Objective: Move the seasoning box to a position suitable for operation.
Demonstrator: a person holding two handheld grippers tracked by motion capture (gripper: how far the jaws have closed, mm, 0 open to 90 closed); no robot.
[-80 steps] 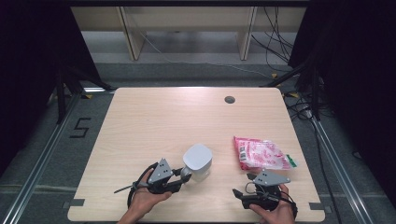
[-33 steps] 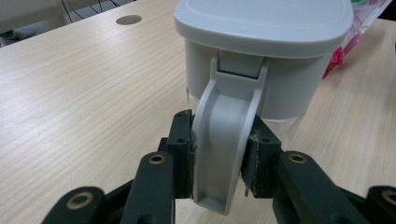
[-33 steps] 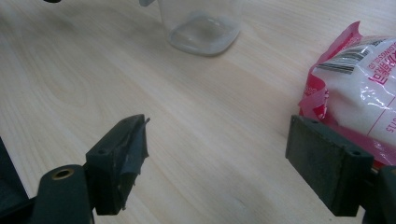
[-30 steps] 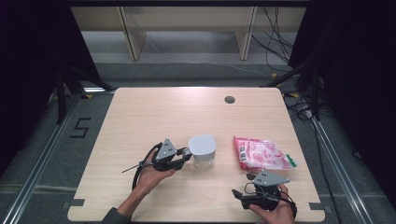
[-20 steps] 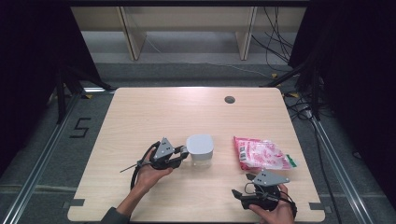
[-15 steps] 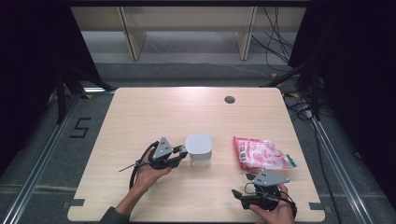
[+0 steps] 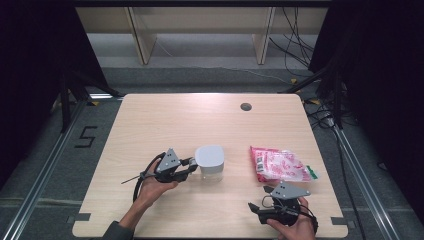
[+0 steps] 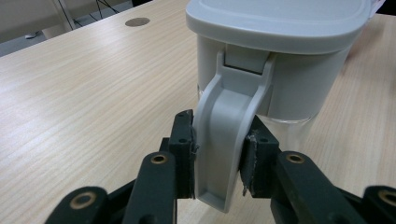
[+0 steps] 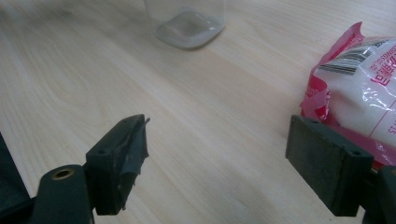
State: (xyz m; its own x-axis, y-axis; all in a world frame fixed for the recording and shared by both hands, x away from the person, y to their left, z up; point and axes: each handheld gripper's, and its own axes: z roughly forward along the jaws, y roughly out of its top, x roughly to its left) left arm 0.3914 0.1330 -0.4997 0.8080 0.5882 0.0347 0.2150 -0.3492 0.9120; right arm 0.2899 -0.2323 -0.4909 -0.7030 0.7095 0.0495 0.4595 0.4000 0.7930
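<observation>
Box's (image 8: 280, 60) clear bottom was cut off in the right gripper view, box sat mid-table, left gripper (image 8: 217, 154) squeezed its grey latch (image 8: 224, 140), right gripper (image 9: 217, 163) lay wide open, low, near the pink bag (image 7: 280, 164)

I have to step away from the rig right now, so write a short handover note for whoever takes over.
Left gripper: shut on the latch of the white container, which stands mid-table with its lid on.
Right gripper: open, holding nothing, low over the table near the person's edge.
Pink bag: lies flat, to the right of the container, untouched.
Done: latch gripped.
Left, as I judge it: probably release the latch, take the lid off, then deal with the bag.
</observation>
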